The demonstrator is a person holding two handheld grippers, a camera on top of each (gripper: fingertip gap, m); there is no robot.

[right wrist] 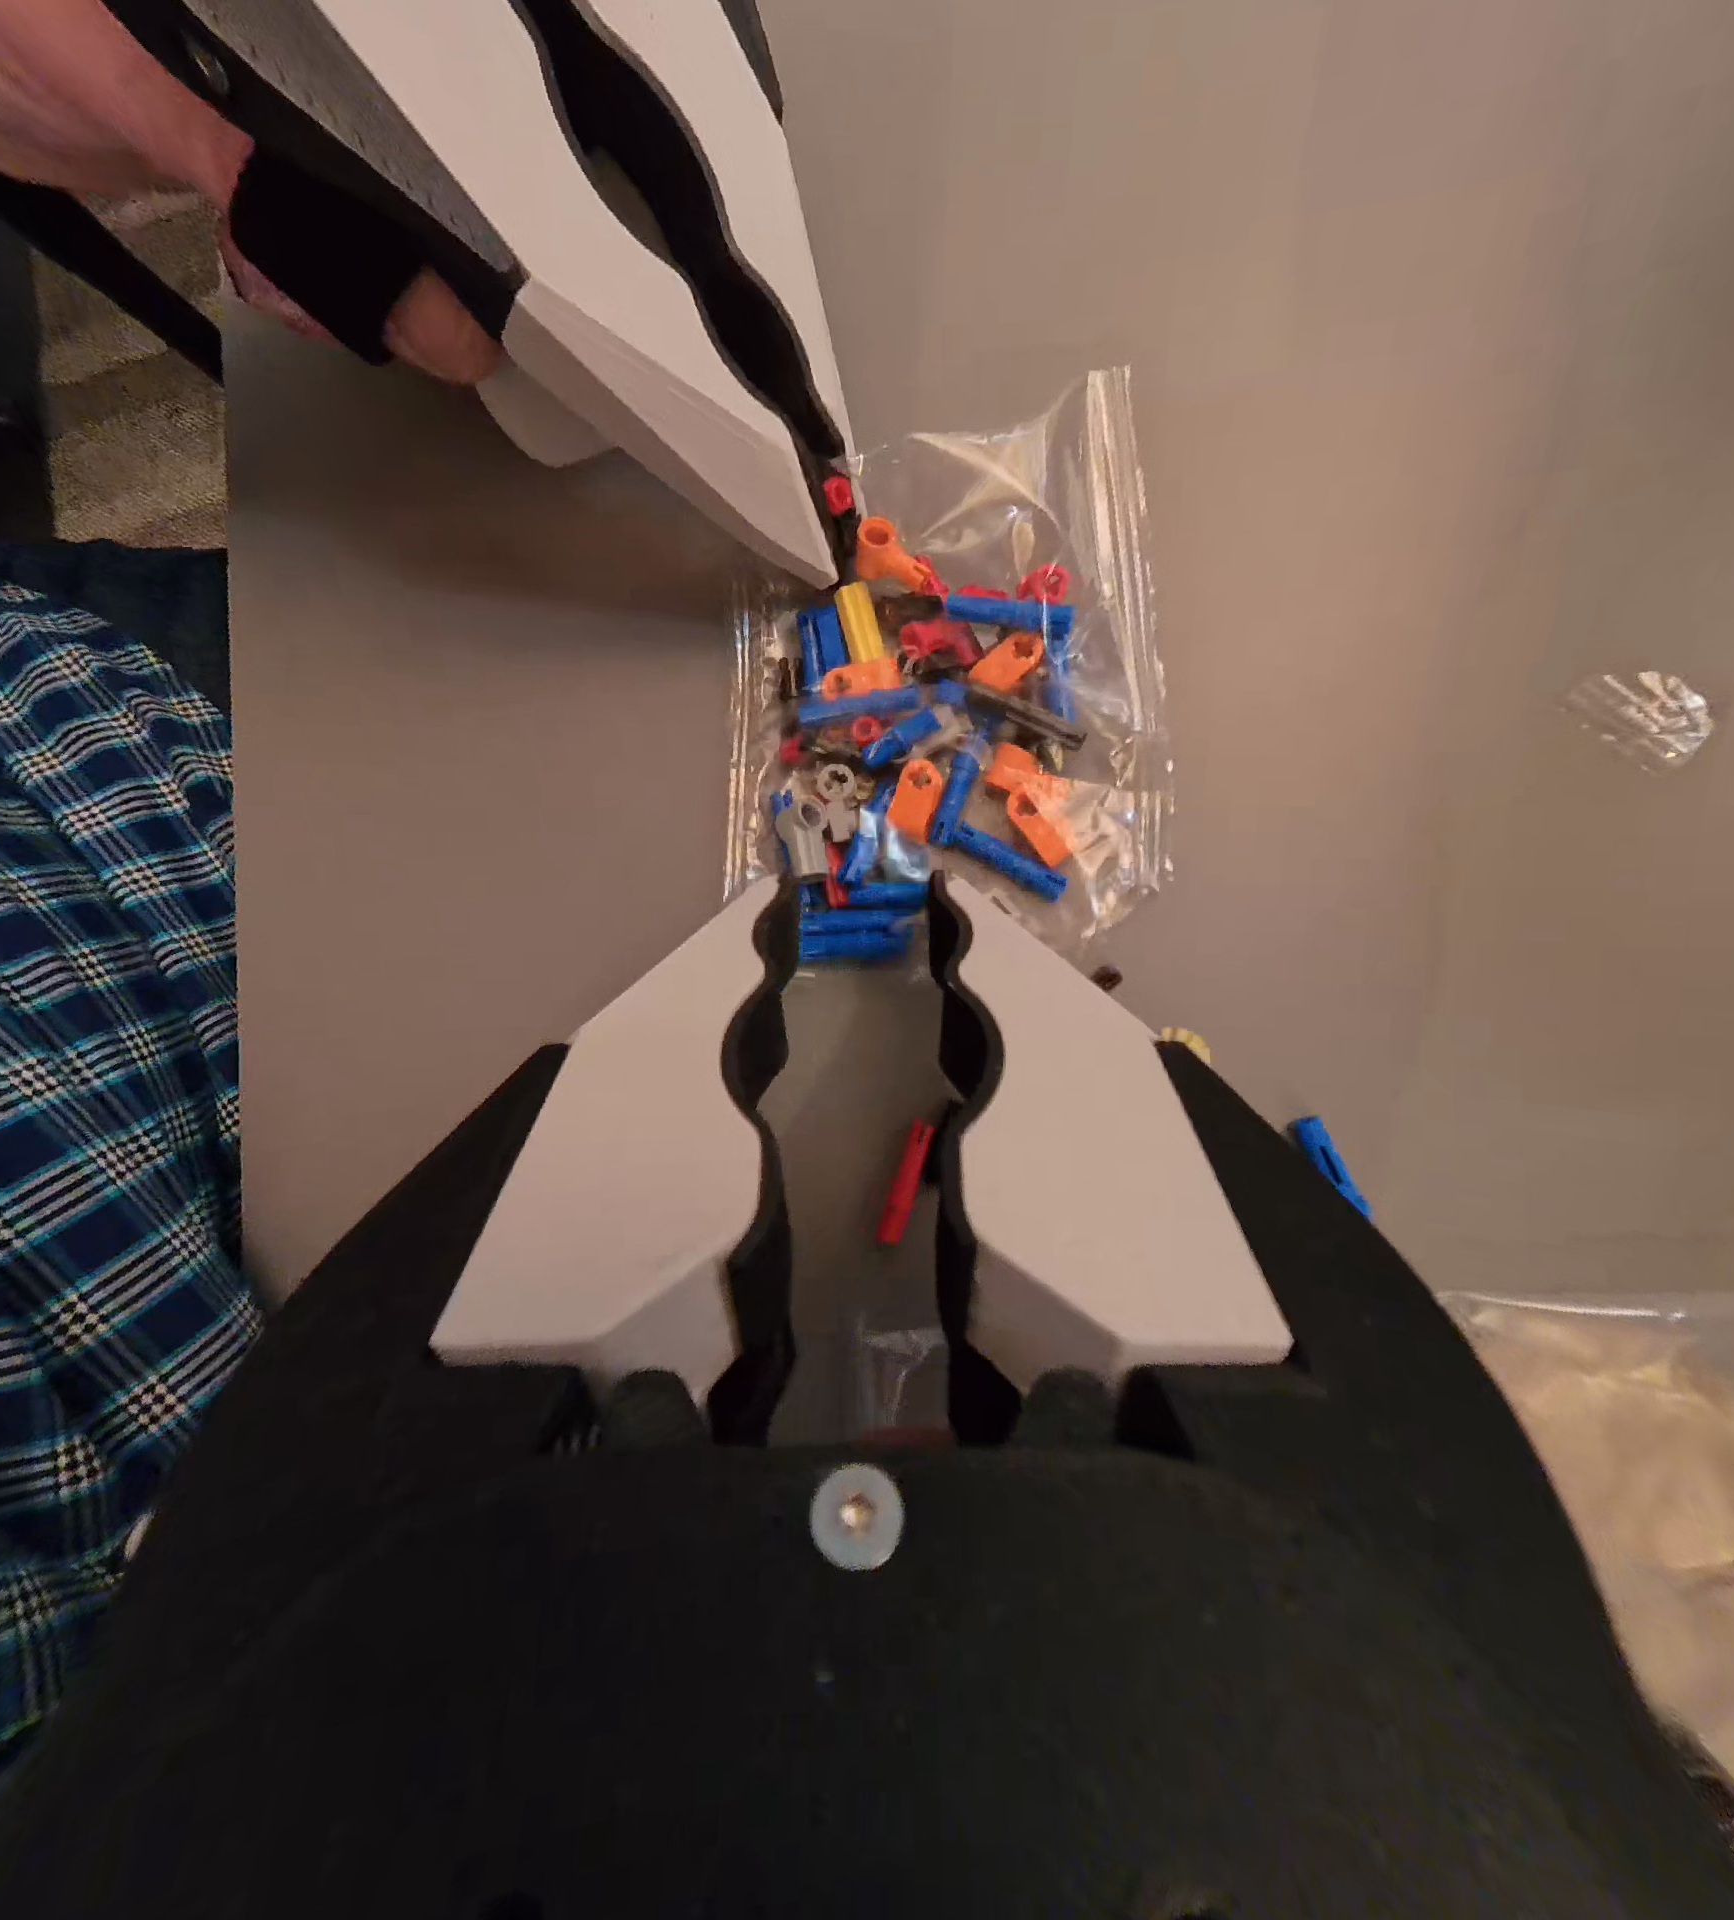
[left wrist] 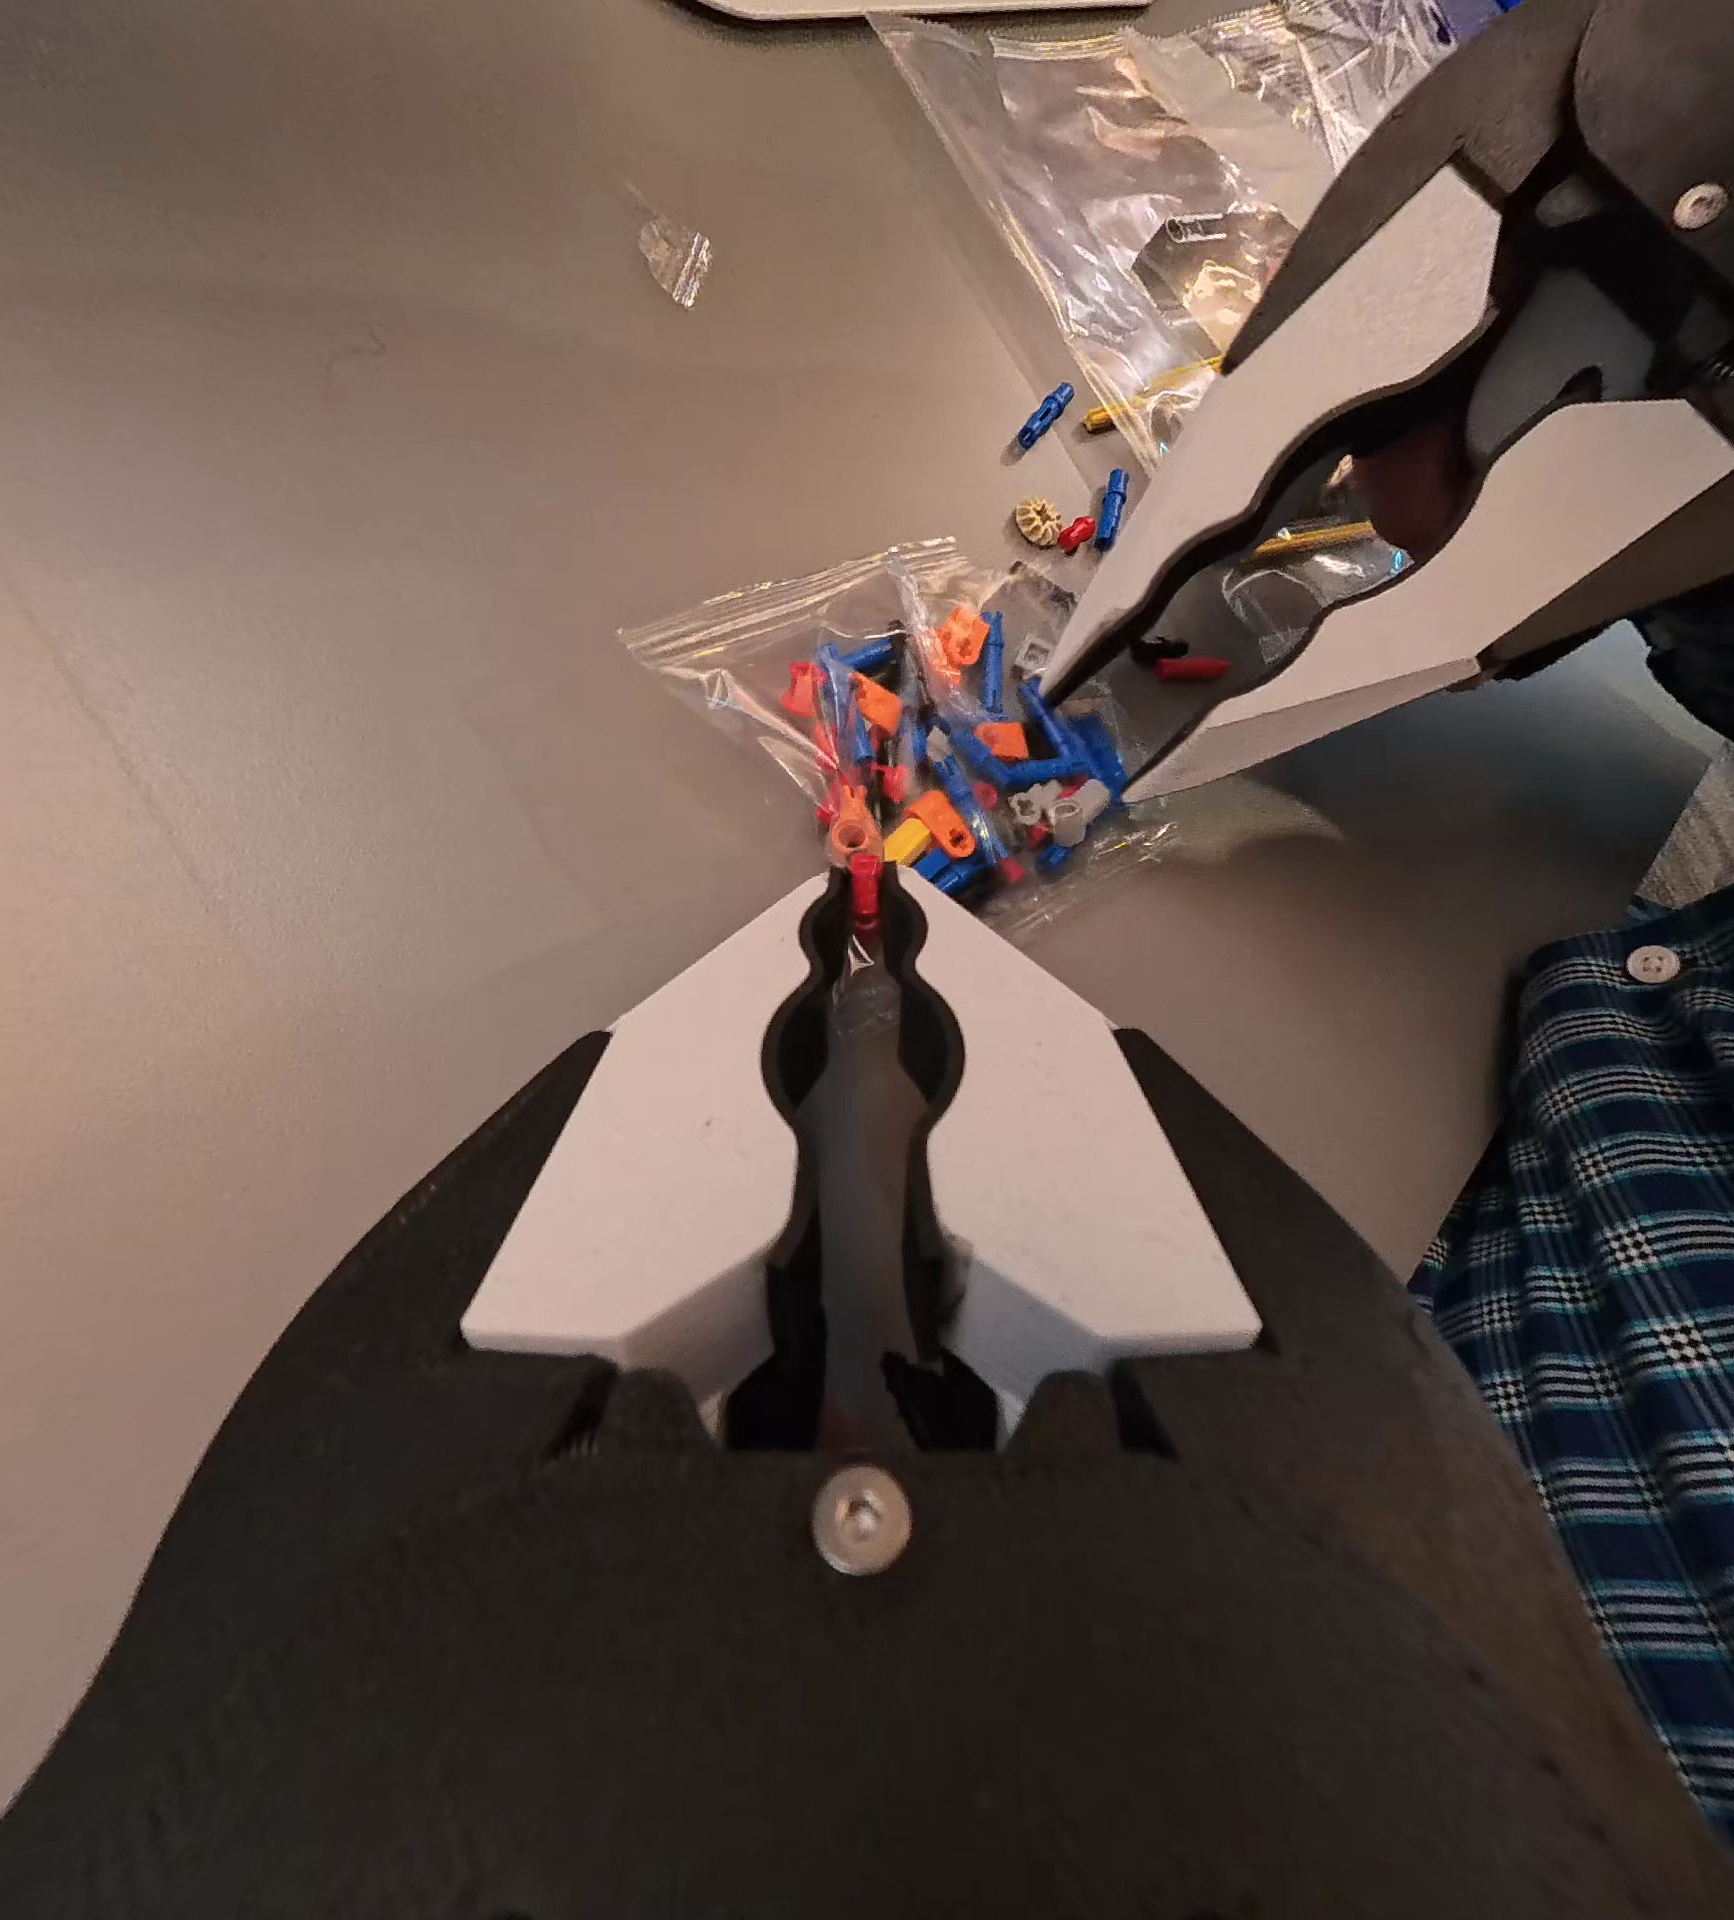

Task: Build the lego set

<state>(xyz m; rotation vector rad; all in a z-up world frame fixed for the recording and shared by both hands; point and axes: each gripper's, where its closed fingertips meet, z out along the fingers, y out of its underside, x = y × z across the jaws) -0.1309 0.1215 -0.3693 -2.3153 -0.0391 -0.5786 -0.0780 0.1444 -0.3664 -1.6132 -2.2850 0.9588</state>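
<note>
Lego pieces fill a small clear bag (right wrist: 956, 727) that lies flat on the grey worktop (left wrist: 271, 623), and every place below is told from that bag. The pieces inside are mostly blue pins, orange connectors, a few red bits, one yellow piece and some grey ones.

Biggest is the worktop under the bag. Next comes a blue checked shirt (left wrist: 1673, 1299) on the person, off past the worktop's edge on the near side of the bag.

Left tongs (left wrist: 865, 883) are almost closed. They pinch the near edge of the bag, and a small red pin (left wrist: 863, 894) sits right between the tips (the clear plastic runs back between the two fingers). A hand (right wrist: 115, 135) holds these tongs from behind.

Right tongs (right wrist: 858, 894) are partly open, with a gap between the tips. The tips rest at the far end of the bag, on a bunch of blue pins, and they grip nothing that I can see.

A larger clear bag (left wrist: 1102, 177) lies beyond the small bag, behind the right tongs.

Little loose bits lie on the worktop near the small bag: a tan gear (left wrist: 1037, 520), two blue pins (left wrist: 1045, 414) and a red pin (right wrist: 907, 1184). A scrap of clear plastic (left wrist: 676, 255) lies well apart from the bag.
</note>
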